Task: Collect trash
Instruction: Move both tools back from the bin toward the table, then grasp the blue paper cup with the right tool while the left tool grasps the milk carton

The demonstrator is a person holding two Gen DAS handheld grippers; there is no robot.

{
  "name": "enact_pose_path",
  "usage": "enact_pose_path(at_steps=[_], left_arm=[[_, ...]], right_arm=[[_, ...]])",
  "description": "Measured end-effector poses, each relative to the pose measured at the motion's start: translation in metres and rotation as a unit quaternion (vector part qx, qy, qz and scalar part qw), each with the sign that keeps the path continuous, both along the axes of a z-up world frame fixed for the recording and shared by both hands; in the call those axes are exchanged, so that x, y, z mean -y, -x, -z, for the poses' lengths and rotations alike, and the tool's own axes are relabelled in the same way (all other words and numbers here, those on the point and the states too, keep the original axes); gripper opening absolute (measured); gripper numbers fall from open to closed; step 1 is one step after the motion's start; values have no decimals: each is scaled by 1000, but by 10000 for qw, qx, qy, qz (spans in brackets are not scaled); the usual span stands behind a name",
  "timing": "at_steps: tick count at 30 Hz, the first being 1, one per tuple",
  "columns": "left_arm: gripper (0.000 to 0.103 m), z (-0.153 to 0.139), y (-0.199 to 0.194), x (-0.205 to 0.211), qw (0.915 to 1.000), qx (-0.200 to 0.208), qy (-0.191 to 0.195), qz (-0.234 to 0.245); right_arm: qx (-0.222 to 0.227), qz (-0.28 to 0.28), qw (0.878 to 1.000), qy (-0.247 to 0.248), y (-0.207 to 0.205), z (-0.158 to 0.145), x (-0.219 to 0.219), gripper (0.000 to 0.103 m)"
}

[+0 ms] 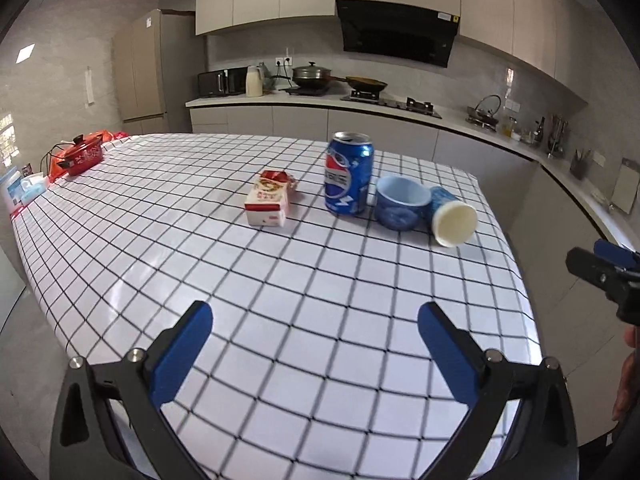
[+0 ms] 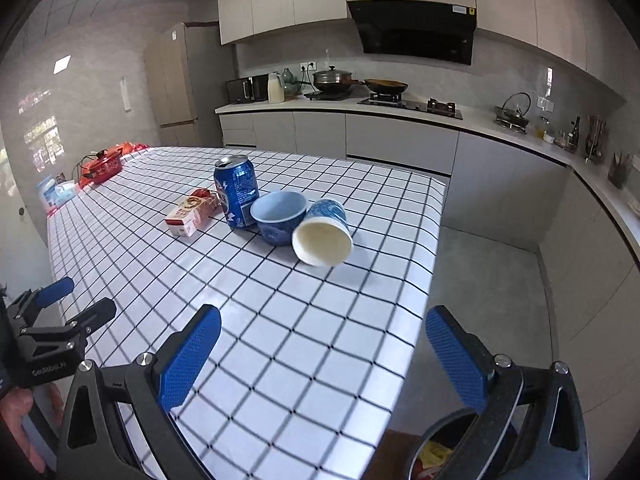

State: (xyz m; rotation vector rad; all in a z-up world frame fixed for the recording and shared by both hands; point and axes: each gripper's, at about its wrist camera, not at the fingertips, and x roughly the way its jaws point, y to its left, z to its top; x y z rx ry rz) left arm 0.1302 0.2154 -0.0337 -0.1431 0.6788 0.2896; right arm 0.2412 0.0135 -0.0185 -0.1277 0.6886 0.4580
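Both tongs are held wide open and empty above the near part of the checked table [image 1: 320, 320]. Ahead of the left gripper [image 1: 315, 354], the blue can [image 1: 349, 174] is seen upright. The small carton [image 1: 269, 202] lies to the can's left. The blue bowl [image 1: 401, 203] sits just right of the can, and the tipped paper cup [image 1: 452, 218] lies against the bowl, near the table's right edge. The right gripper [image 2: 324, 360] is held over that edge; a bin [image 2: 444, 452] with wrappers is seen below it. Bare cloth is left between tongs and can.
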Motion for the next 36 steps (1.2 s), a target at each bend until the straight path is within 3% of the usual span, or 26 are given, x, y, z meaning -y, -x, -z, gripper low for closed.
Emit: enact_pose_path(at_steps=[14, 31, 36], left_arm=[[103, 20, -68, -49, 9993, -294, 157, 168], [103, 48, -166, -92, 9960, -715, 321, 438], [99, 54, -190, -107, 9949, -801, 434, 437]], right_arm=[[-182, 372, 9988, 256, -68, 23, -58, 103], [-868, 780, 9899, 807, -173, 86, -94, 99], [-1007, 825, 9877, 871, -193, 98, -97, 91]])
